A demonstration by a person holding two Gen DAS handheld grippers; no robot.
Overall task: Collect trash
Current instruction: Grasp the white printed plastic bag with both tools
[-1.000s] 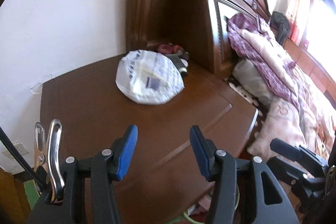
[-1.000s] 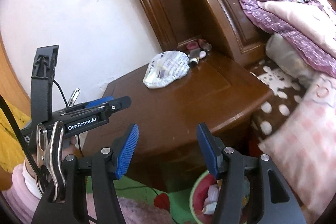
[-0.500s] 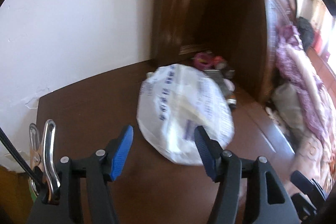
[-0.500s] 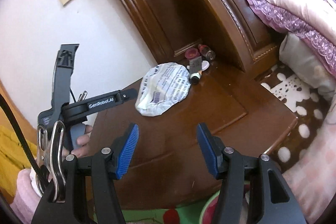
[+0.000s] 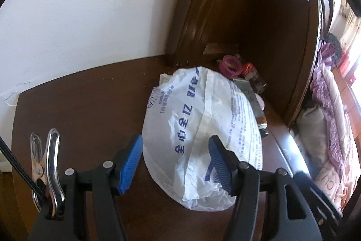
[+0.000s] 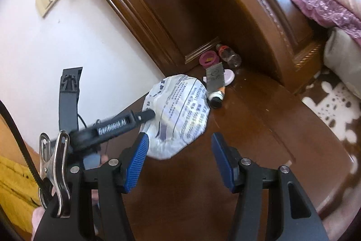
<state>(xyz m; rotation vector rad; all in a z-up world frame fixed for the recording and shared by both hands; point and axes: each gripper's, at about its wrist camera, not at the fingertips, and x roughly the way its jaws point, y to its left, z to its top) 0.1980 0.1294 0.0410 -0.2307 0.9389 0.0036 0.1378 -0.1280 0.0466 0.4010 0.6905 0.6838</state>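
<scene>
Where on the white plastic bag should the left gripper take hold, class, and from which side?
Pinch the crumpled near edge of the white plastic bag, approaching low from the nightstand's front. The left gripper is open, already straddling that end; the far side crowds against small toiletries.

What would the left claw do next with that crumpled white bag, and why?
Probably ease forward a little and close. The left gripper is open, its blue pads either side of the crumpled white plastic bag with blue print on the dark wooden nightstand, not yet pinching it.
</scene>
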